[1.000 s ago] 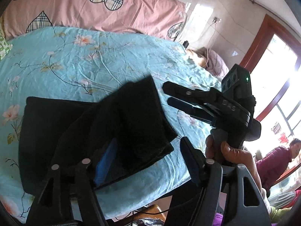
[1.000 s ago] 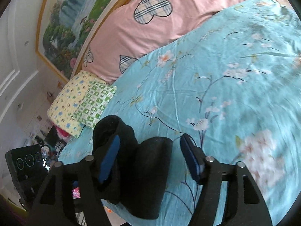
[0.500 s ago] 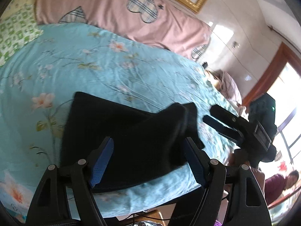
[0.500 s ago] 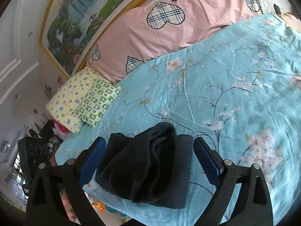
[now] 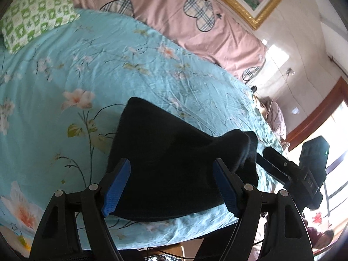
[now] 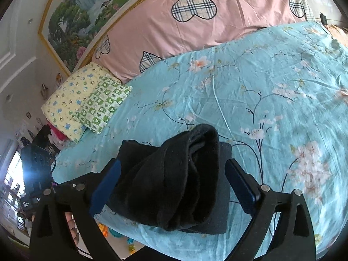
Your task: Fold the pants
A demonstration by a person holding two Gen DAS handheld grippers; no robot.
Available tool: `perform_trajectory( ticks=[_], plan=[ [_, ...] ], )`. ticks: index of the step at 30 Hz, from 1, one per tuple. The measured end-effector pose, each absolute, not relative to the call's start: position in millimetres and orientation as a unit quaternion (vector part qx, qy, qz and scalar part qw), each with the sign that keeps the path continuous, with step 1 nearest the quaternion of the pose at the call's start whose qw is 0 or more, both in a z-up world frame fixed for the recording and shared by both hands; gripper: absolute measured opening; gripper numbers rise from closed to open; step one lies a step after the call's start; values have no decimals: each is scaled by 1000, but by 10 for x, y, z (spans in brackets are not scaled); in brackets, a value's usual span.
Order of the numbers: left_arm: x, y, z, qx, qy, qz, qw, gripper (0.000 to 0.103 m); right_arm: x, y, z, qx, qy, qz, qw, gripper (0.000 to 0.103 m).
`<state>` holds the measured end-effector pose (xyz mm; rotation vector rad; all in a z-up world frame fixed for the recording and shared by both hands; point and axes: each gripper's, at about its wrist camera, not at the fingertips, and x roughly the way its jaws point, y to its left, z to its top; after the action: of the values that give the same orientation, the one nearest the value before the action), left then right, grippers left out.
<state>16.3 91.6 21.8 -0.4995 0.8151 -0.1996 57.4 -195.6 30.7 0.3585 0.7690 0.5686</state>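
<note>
The black pants (image 5: 169, 158) lie folded in a thick bundle near the front edge of the bed, seen in the left wrist view. In the right wrist view the pants (image 6: 174, 180) show rolled layers over a flat lower layer. My left gripper (image 5: 171, 187) is open, its blue pads either side of the bundle and above it, holding nothing. My right gripper (image 6: 174, 187) is open too, jaws wide around the bundle without touching it. The right gripper also shows in the left wrist view (image 5: 271, 163) at the bundle's right end.
The bed has a light blue floral sheet (image 6: 271, 82). A pink quilt with plaid hearts (image 6: 195, 21) lies at the head. A yellow and green pillow (image 6: 87, 102) sits at the left. The bed's front edge (image 5: 152, 235) is just below the pants.
Both grippers let go of the pants and opened wide, then drew back. The folded bundle now rests on the sheet. Both views have swung toward the head of the bed.
</note>
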Motion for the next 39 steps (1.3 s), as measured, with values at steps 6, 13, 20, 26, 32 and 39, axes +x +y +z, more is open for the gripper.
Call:
perform_trajectory(
  ticks=[6, 13, 20, 26, 32, 39],
  plan=[
    [228, 1024, 95, -253, 398, -78, 879, 78, 576, -1957, 226, 172, 379, 256, 873, 97],
    [335, 1129, -28, -273, 411, -66, 867, 78, 590, -1897, 115, 170, 393, 246, 870, 97],
    [498, 1115, -89, -258, 419, -71, 868, 78, 638, -1896, -35, 180, 411, 243, 860, 97],
    [691, 1061, -110, -235, 424, -73, 872, 78, 666, -1947, -179, 207, 423, 248, 846, 96],
    [886, 983, -217, -206, 439, -88, 870, 78, 670, -1976, -242, 217, 417, 267, 841, 96],
    [1005, 1104, -401, -255, 452, -124, 846, 71, 639, -2056, -288, 221, 411, 282, 838, 86]
  ],
)
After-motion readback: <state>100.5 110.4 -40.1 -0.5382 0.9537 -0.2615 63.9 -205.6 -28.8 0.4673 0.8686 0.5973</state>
